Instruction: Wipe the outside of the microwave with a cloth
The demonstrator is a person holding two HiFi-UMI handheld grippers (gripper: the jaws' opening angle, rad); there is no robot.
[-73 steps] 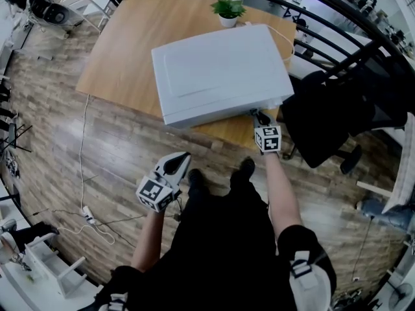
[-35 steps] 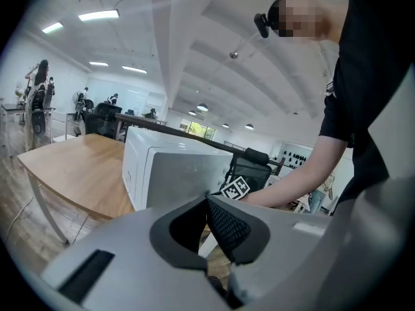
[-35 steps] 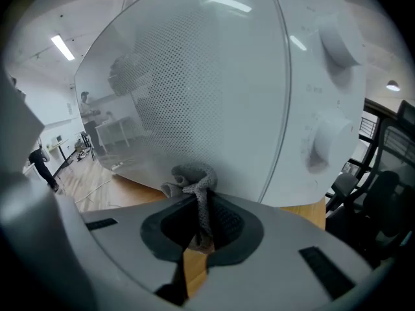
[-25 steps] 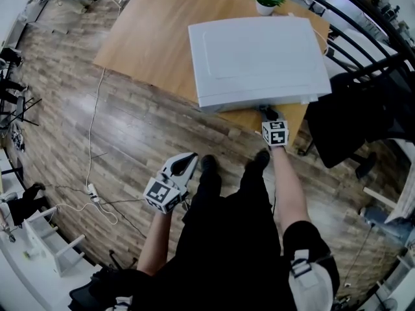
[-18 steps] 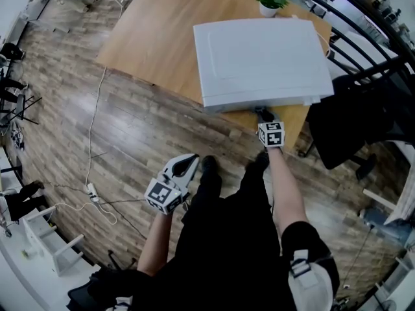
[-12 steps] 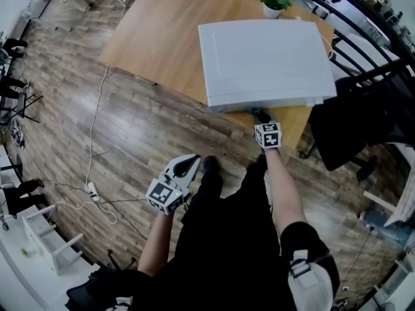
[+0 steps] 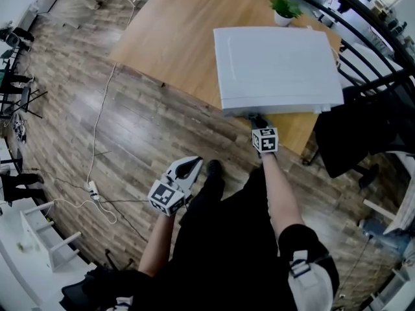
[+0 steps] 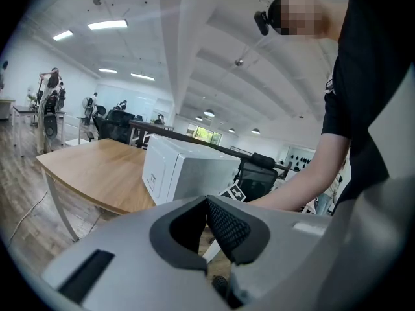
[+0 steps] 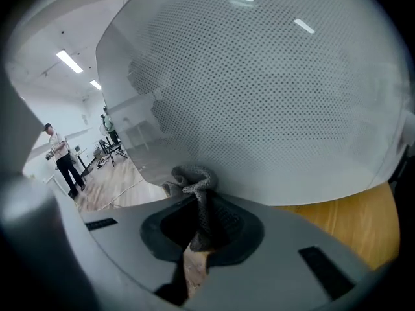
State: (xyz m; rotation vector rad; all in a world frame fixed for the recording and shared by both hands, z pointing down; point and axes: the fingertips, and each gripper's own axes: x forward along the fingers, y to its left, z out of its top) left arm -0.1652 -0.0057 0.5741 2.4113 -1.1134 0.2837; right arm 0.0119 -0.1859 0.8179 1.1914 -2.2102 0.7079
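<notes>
A white microwave (image 7: 275,67) stands on the wooden table (image 7: 175,41), its front toward me. My right gripper (image 7: 257,118) is shut on a grey cloth (image 9: 196,185) and holds it at the microwave's front face, low down near the table edge. In the right gripper view the dotted door window (image 9: 279,89) fills the frame just beyond the cloth. My left gripper (image 7: 188,169) hangs low beside my leg, away from the table, its jaws closed with nothing between them. The microwave (image 8: 188,170) shows ahead in the left gripper view.
A small potted plant (image 7: 285,10) stands behind the microwave. A black office chair (image 7: 363,128) is to the right of the table, with a curved black railing (image 7: 363,44) beyond. A white cable (image 7: 97,135) and power strip (image 7: 92,190) lie on the wooden floor at left.
The right gripper with the cloth has shifted left along the microwave's front. My head view has drifted, so the table sits further right. The left gripper has stayed by my leg.
</notes>
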